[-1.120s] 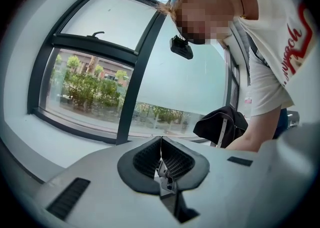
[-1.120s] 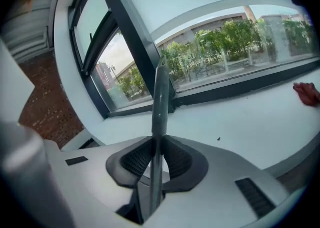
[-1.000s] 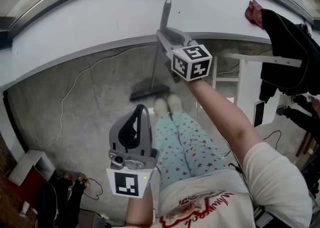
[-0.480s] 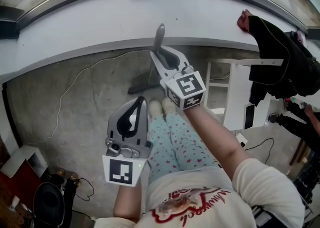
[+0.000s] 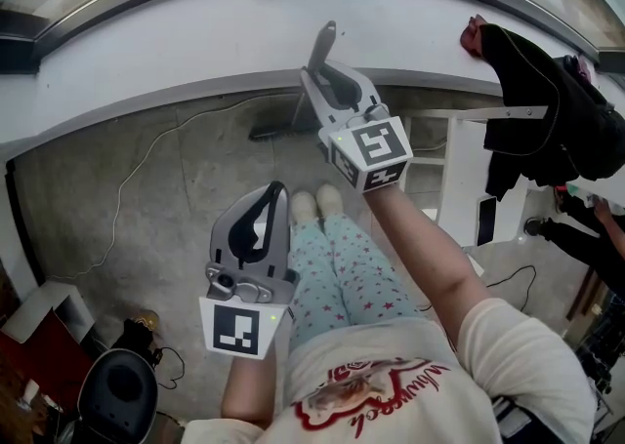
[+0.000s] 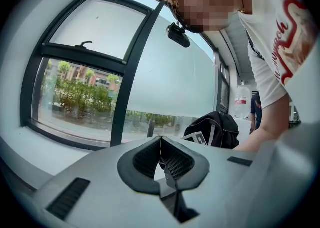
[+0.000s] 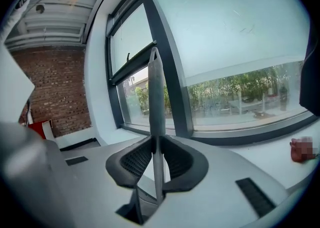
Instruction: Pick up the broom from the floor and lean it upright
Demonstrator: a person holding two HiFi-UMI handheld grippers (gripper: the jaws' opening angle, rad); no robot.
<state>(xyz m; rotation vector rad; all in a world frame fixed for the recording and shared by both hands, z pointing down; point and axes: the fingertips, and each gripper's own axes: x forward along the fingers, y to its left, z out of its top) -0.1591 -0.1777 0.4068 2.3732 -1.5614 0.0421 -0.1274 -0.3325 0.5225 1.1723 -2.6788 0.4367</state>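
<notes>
The broom has a thin grey handle [image 5: 325, 40] and a dark head [image 5: 276, 127] down on the concrete floor close to the wall. My right gripper [image 5: 317, 69] is shut on the handle near its top and holds the broom steeply upright in front of the white sill. In the right gripper view the handle [image 7: 155, 91] rises straight up from between the pads of the right gripper [image 7: 156, 142]. My left gripper [image 5: 276, 190] hovers lower and to the left, apart from the broom. In the left gripper view the left gripper [image 6: 160, 139] has its jaws together with nothing in them.
A white curved window sill [image 5: 146, 52] runs along the wall. A thin cable [image 5: 146, 164] lies on the floor at left. A white rack [image 5: 469, 174] with a black garment [image 5: 547, 110] stands at right, a red cloth [image 5: 476, 34] on the sill. Dark clutter [image 5: 117, 388] sits lower left.
My right gripper has risen with the broom, and the broom head has slid toward the wall, so the broom stands steeper. The left gripper has hardly moved.
</notes>
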